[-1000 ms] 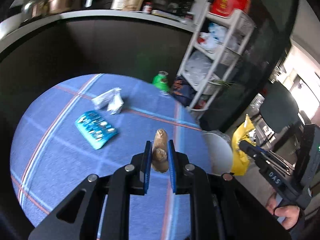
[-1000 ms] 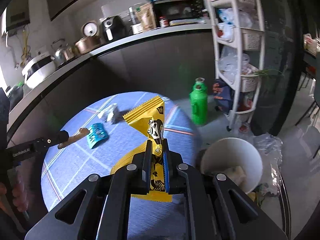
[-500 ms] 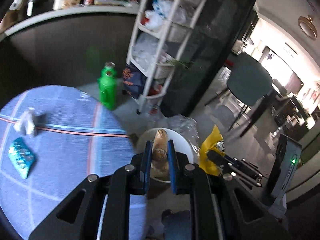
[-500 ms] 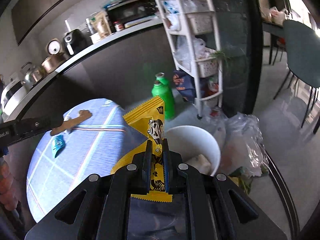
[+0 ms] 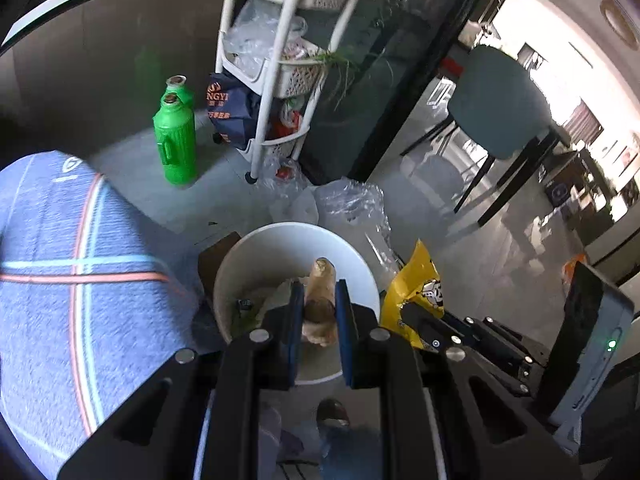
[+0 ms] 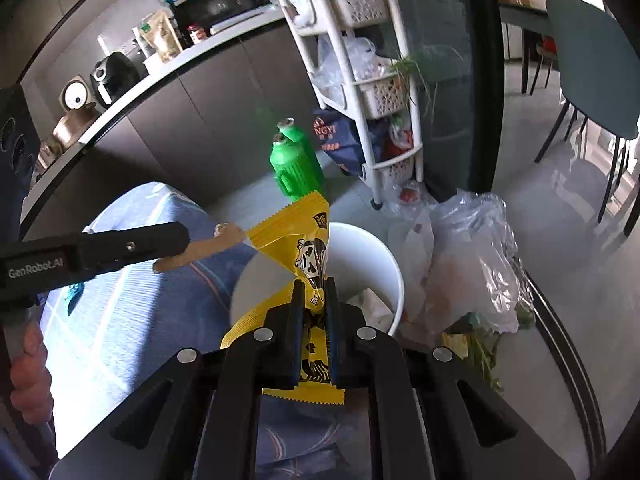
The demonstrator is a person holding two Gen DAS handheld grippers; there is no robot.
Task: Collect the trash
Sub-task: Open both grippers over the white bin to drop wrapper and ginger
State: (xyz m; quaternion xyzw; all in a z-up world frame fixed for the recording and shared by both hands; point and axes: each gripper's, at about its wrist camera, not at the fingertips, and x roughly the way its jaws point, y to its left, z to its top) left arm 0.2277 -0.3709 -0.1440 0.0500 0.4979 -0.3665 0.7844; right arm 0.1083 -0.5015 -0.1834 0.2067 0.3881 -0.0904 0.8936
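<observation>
My left gripper (image 5: 318,296) is shut on a brown ginger-like scrap (image 5: 319,300), which hangs above the open white trash bin (image 5: 240,256) on the floor. The right gripper (image 6: 313,292) is shut on a crumpled yellow snack wrapper (image 6: 298,236) over the same bin (image 6: 384,264). From the right wrist view the left gripper (image 6: 160,240) reaches in from the left with the brown scrap (image 6: 200,250) sticking out of it. In the left wrist view the yellow wrapper (image 5: 414,280) shows just right of the bin. Some paper trash lies inside the bin.
A round table with a blue striped cloth (image 5: 60,280) lies left of the bin. Green bottles (image 5: 175,140) stand on the floor behind it, by a white shelf cart (image 5: 280,80). Clear plastic bags (image 6: 472,264) lie right of the bin. A teal chair (image 5: 500,104) stands farther right.
Both grippers swung right off the blue table and sank over the white bin, each keeping its load. The teal packet and white wrapper on the table have left the left wrist view.
</observation>
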